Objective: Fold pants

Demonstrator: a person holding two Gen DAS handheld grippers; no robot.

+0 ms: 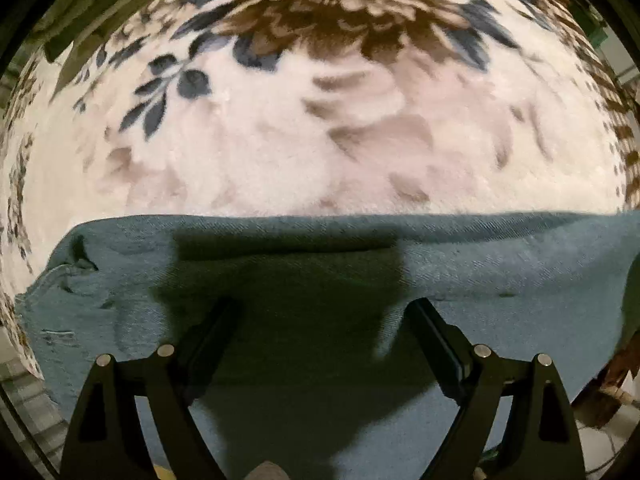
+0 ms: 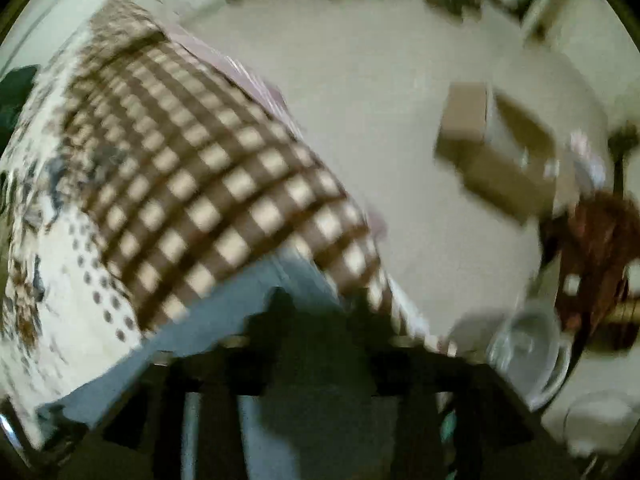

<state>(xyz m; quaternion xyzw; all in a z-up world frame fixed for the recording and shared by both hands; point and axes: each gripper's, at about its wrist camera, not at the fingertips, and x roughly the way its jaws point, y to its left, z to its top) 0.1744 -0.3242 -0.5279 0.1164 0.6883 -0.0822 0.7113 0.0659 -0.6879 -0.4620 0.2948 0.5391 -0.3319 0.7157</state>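
floral fleece blanket (image 1: 280,152) under blue denim pants (image 1: 500,264), left gripper (image 1: 322,312) apart above fold edge, right gripper (image 2: 316,320) blurred, can't tell; next pinch edge.

My right gripper (image 2: 316,344) points down at blue pants (image 2: 224,312) near the bed's edge, over a brown checked blanket (image 2: 208,184). Motion blur hides its jaws, I think partly apart. Beyond the edge, a cardboard box (image 2: 492,152) sits on the floor (image 2: 360,92).

A home bedroom: floral blanket (image 1: 280,152) (cardboard box (image 2: 492,152) on floor).
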